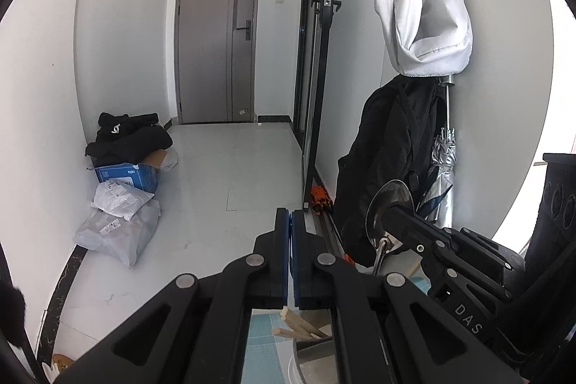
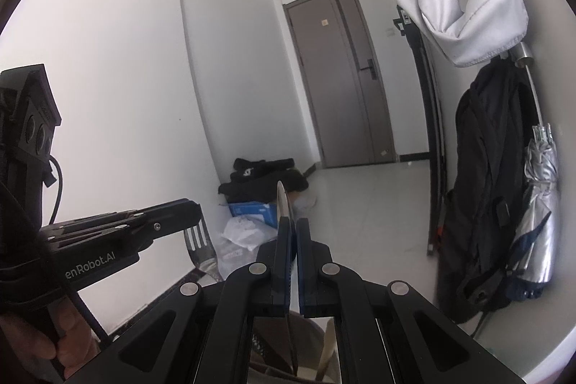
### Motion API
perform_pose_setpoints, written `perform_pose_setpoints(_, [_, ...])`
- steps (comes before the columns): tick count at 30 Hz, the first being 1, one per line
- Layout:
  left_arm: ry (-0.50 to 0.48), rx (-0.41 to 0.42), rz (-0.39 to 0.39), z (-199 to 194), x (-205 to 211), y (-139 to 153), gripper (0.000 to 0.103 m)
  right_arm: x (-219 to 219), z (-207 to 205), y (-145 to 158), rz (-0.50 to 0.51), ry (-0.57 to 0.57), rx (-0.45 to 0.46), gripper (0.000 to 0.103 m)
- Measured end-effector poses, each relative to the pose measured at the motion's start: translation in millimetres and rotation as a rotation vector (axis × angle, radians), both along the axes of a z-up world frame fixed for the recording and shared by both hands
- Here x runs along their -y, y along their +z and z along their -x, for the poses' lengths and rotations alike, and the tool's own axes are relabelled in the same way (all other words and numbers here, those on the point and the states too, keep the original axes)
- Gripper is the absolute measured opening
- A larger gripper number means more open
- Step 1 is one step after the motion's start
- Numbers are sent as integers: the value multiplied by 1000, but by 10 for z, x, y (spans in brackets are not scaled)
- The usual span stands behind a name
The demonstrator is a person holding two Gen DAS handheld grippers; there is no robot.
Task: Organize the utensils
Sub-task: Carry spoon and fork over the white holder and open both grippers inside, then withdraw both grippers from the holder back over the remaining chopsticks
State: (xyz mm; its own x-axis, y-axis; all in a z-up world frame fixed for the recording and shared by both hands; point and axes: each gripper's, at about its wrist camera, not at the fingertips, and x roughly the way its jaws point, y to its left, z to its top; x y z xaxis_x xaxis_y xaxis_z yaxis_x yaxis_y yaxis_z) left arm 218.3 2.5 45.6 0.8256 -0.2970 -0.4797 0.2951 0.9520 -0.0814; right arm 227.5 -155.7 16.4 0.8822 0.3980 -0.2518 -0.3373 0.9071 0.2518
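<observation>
Left wrist view: the left gripper (image 1: 291,216) has its jaws pressed together; whatever they pinch is hidden here. To its right, the right gripper (image 1: 387,209) pinches a steel spoon (image 1: 386,204), bowl up.

Right wrist view: the right gripper (image 2: 292,225) clamps the spoon (image 2: 282,204), seen edge-on. At left, the left gripper (image 2: 192,209) pinches a fork (image 2: 201,249), tines up.

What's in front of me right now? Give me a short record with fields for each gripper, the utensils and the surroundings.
left gripper: shut; fork at its tip, tines up, hold unclear
right gripper: shut on spoon, bowl up
below the grippers: wooden chopsticks, partly hidden
background: grey door, black backpack, folded umbrella
floor by wall: blue box, parcels
</observation>
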Motion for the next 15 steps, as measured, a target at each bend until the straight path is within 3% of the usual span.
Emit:
perform_pose_setpoints(4, [-19,-102,6,-45,10,-75,0,2,61,-47,24,24,-40,2])
perform_pose_setpoints(8, [1,-179,60,-54,-51,-73,3,-6,53,-100,36,78,-128,6])
perform_pose_setpoints(11, [20,-194,83,-1,-99,-12,20,32,102,-120,27,91,-174,7])
perform_pose_setpoints(13, [20,-176,103,82,-131,59,38,82,175,-119,18,93,-185,9])
perform_pose_setpoints(15, [44,-151,91,171,-152,125,49,122,260,-95,7,101,-185,19])
